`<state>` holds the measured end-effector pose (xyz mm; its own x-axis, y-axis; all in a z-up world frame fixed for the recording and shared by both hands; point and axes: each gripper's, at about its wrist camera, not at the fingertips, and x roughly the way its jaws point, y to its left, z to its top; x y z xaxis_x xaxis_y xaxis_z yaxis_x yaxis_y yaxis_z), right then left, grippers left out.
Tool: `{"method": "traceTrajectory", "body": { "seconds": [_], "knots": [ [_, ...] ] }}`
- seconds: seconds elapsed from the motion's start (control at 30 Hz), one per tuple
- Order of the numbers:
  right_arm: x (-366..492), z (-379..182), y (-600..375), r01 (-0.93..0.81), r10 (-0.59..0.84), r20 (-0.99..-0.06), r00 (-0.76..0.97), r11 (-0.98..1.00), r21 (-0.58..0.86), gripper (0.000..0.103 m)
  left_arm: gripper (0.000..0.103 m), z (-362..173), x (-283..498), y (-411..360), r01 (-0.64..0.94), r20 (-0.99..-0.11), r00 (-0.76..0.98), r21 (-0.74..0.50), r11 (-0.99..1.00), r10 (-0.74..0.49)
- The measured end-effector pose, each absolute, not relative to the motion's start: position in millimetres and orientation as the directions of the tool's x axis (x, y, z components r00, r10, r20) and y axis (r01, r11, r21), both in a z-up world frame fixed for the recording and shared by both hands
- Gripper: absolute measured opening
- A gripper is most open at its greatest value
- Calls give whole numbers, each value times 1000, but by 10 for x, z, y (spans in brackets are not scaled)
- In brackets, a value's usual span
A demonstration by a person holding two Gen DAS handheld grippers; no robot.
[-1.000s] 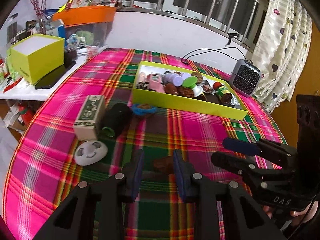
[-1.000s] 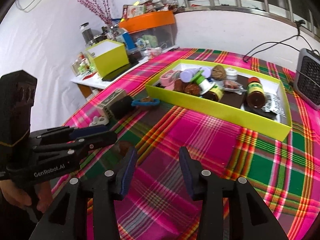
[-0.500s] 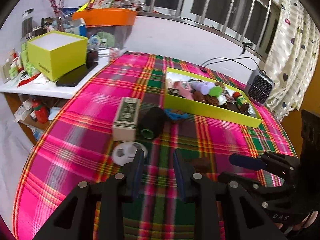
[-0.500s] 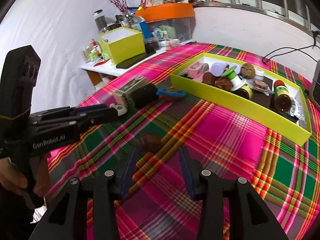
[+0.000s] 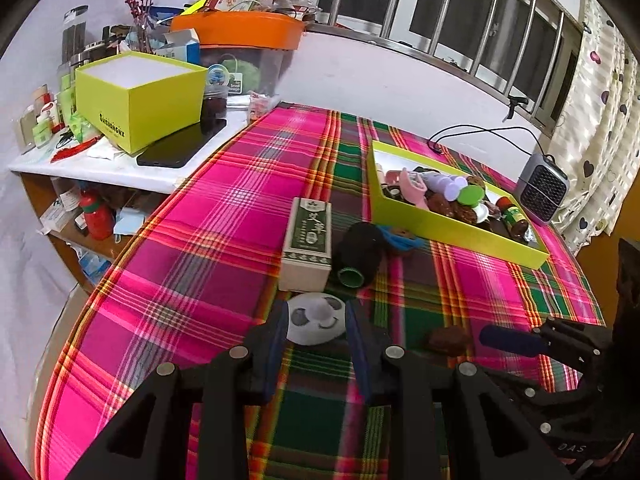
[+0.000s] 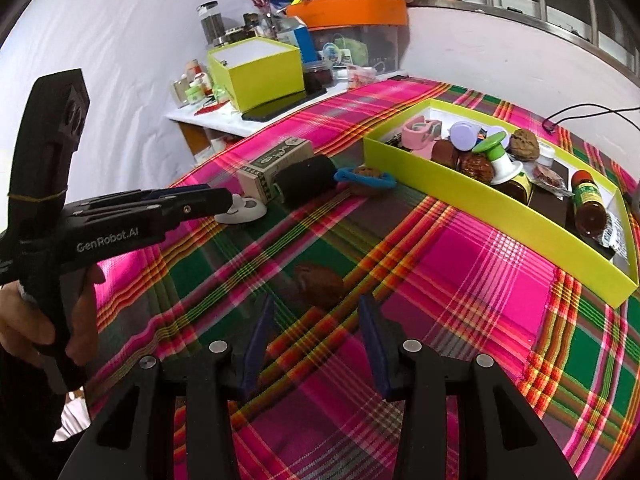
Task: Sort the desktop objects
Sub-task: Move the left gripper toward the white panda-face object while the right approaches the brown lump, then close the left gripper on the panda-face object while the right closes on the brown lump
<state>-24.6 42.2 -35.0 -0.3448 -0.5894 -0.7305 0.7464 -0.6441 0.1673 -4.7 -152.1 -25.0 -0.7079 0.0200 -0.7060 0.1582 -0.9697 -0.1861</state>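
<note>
My left gripper is open, with a white round disc with a panda face lying on the plaid cloth between its fingertips; I cannot tell if the pads touch it. My right gripper is open and empty, and a brown lump lies just beyond its tips. In the left wrist view the right gripper is beside that brown lump. Further back lie a green-and-white carton, a black roll and a blue ring. A yellow-green tray holds several small items.
A grey heater with its cable stands behind the tray. Left of the table, a white shelf carries a yellow-green box, a dark phone and an orange-lidded bin. The table's curved edge runs along the left. A hand holds the left gripper.
My left gripper has moved left, from around the brown lump to around the white disc. My right gripper has closed in on the brown lump. Neither jaw opening has changed.
</note>
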Motion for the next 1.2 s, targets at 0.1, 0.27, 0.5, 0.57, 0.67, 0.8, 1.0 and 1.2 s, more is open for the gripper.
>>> {"method": "traceTrajectory", "body": {
  "seconds": [0.1, 0.27, 0.5, 0.57, 0.67, 0.8, 1.0, 1.2],
  "knots": [
    [-253, -355, 403, 749, -589, -732, -342, -641, 166, 46, 30, -275, -93, -1578, 157, -711, -703, -199, -967, 32],
    [-268, -353, 376, 755, -588, -733, -342, -636, 158, 46, 30, -309, -151, -1621, 143, -712, -699, -217, -966, 56],
    [-302, -349, 294, 771, -585, -734, -346, -623, 133, 46, 33, -359, -187, -1575, 107, -721, -689, -201, -974, 72],
    [-314, -354, 273, 774, -584, -736, -344, -620, 130, 46, 34, -366, -189, -1569, 100, -723, -686, -196, -975, 75],
    [-326, -373, 248, 779, -579, -743, -336, -614, 126, 46, 34, -368, -177, -1549, 89, -726, -684, -185, -979, 75],
    [-325, -407, 234, 781, -572, -756, -317, -610, 134, 46, 34, -383, -149, -1541, 68, -727, -679, -203, -977, 104],
    [-355, -417, 274, 767, -572, -760, -308, -622, 158, 45, 34, -373, -128, -1504, 33, -722, -679, -205, -978, 129],
    [-351, -401, 267, 772, -568, -762, -312, -618, 145, 45, 35, -386, -195, -1509, 24, -722, -681, -187, -982, 120]
  ]
}}
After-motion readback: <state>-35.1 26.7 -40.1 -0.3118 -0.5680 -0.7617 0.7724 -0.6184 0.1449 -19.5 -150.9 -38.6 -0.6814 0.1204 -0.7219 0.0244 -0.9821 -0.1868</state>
